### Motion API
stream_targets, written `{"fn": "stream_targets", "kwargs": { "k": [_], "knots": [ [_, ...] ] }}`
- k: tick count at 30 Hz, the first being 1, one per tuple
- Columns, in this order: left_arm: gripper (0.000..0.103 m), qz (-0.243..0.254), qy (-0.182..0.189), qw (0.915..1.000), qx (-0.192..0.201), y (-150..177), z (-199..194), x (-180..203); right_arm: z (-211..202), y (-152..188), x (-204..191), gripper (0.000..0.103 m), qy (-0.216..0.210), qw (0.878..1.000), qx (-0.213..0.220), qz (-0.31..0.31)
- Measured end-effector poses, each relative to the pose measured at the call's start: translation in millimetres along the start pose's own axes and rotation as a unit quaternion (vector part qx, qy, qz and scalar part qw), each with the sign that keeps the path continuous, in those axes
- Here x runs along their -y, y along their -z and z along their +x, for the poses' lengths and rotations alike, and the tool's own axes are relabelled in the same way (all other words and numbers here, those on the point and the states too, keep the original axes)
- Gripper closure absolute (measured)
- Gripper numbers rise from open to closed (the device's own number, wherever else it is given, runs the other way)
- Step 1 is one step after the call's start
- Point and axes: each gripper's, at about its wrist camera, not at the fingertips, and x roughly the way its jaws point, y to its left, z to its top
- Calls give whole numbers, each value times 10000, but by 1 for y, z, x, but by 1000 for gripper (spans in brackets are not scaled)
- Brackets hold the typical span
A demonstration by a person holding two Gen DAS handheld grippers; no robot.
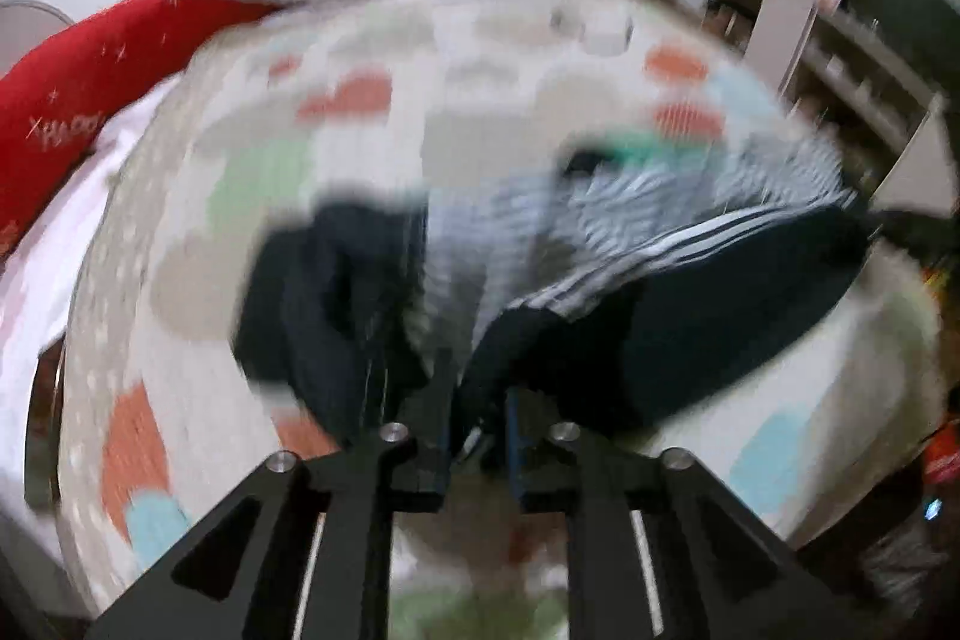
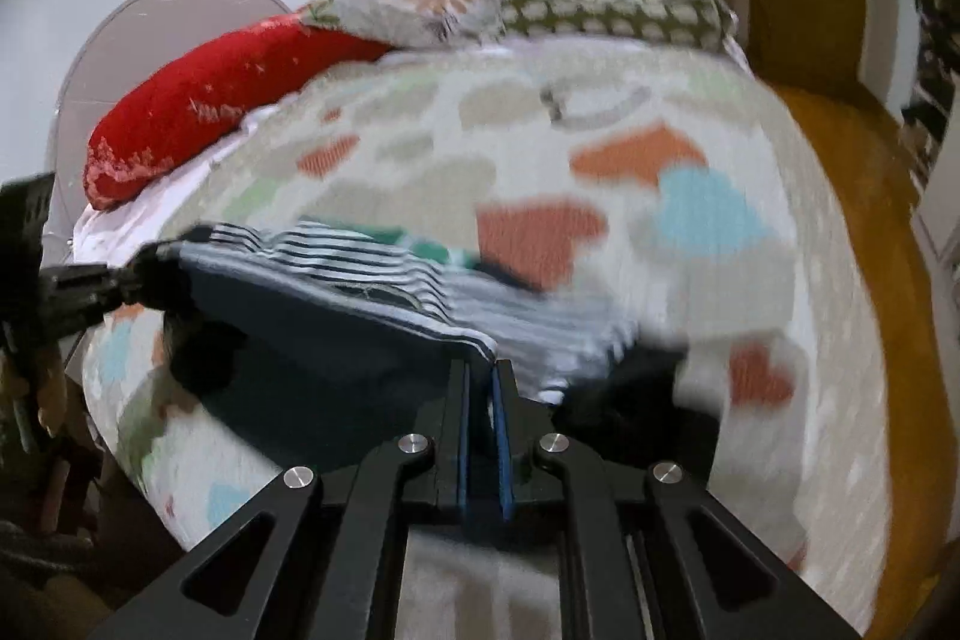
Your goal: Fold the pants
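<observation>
The dark navy pants (image 2: 336,340), with white side stripes, hang stretched above the heart-patterned blanket (image 2: 600,148) between both tools. No brand name is readable; the script on the red pillow (image 1: 54,112) is too blurred. The right gripper (image 2: 480,370) is clamped on the striped edge. The left gripper (image 1: 474,388) is closed on dark cloth. Motion blur hides the striped clothes (image 1: 510,244) behind.

Soft, even indoor light, no hard shadows or glare. Both fisheye views bend hard at the edges with dark corners, and motion blur smears most of the heart-patterned bedspread (image 1: 540,58).
</observation>
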Motion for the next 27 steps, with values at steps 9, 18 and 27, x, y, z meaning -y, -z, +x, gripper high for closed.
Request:
{"fn": "stream_targets", "kwargs": {
  "k": [9,18,27],
  "knots": [
    [63,-475,252,9976,427,36,-45,-17,-63,44,53,50,166,9877,579,1445],
    [63,-1410,214,9862,838,42,-77,-51,-4,19,83,33,79,9712,252,2368],
    [60,-2234,394,9697,909,21,-72,-87,-18,-2,81,86,394,9773,332,2056]
  ]
}}
